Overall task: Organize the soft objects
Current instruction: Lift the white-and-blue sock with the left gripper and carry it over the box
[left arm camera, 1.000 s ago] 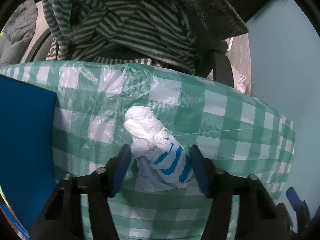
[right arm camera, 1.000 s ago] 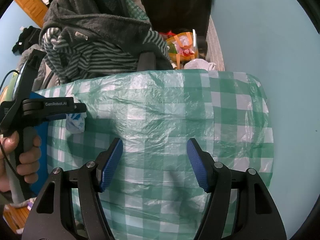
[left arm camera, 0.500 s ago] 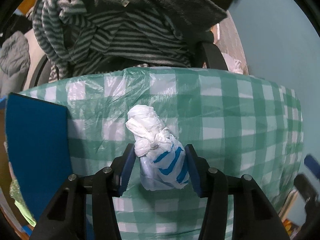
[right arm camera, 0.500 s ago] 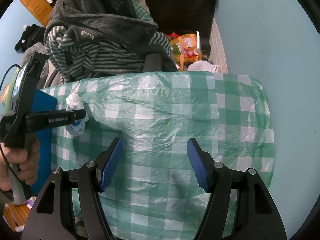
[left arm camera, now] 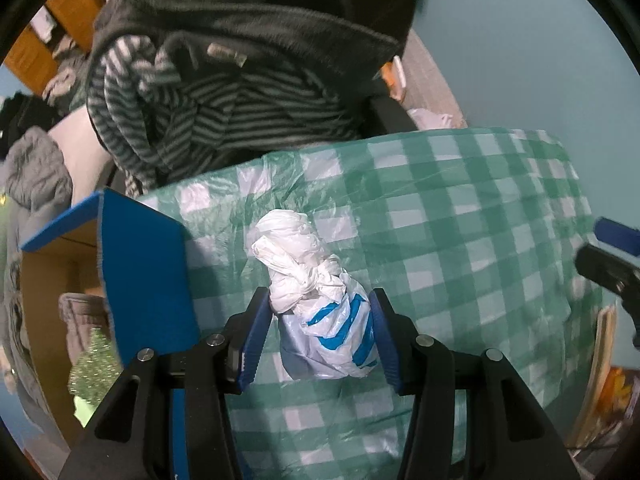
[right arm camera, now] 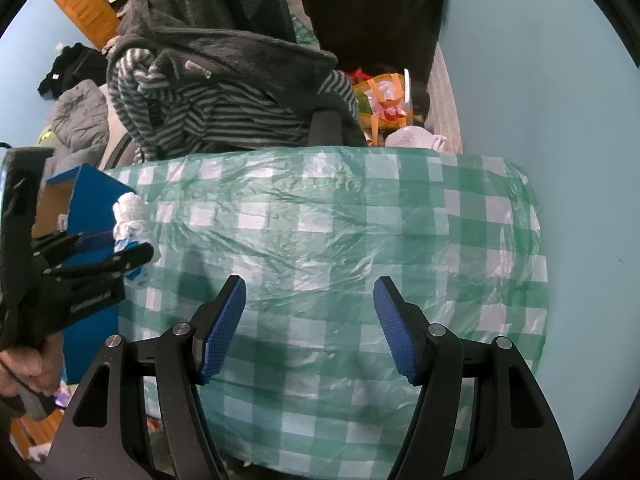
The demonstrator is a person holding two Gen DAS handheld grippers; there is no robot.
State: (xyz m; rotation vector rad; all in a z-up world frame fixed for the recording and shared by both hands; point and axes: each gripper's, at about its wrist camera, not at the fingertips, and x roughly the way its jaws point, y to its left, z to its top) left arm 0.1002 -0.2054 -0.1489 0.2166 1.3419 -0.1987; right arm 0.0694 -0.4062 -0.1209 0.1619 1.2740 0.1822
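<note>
- The left tongs (left arm camera: 318, 330) point steeply down over a table covered in a green-and-white checked cloth (left arm camera: 460, 216); a knotted white plastic bag with blue stripes (left arm camera: 320, 300) sits between the blue pads, both pads touching its sides, so the tongs are gripping the bag
- The knotted top of the bag sticks out past the fingertips; its lower end goes down between the black arms, and where it ends is hard to make out
- From the right camera the same bag (right arm camera: 130, 216) is small and partly covered by the left tongs (right arm camera: 116, 250), so the grip itself cannot be read from there; a hand (right arm camera: 28, 368) on the handle is cut off at the frame edge
- The right tongs (right arm camera: 310, 326) hang above the cloth (right arm camera: 360, 220) with the jaws standing wide apart and nothing between the pads; only bare cloth shows in the gap
- In the left view one blue tip of the right tongs (left arm camera: 616, 236) pokes in at the right edge, blurred and mostly cut off
- Just left of the left tongs stands a blue box (left arm camera: 140, 272), its opening showing brown inside; the contents are dim and unclear; the right camera sees only its top corner (right arm camera: 92, 192)
- Beyond the far edge of the cloth, ahead of both tongs, a striped garment (left arm camera: 240, 120) lies under a dark fleece (left arm camera: 260, 28) on a chair; the chair itself is almost wholly hidden
- Farther off, right of that pile, a yellow bag (right arm camera: 382, 100) of mixed things is too small to tell apart
</note>
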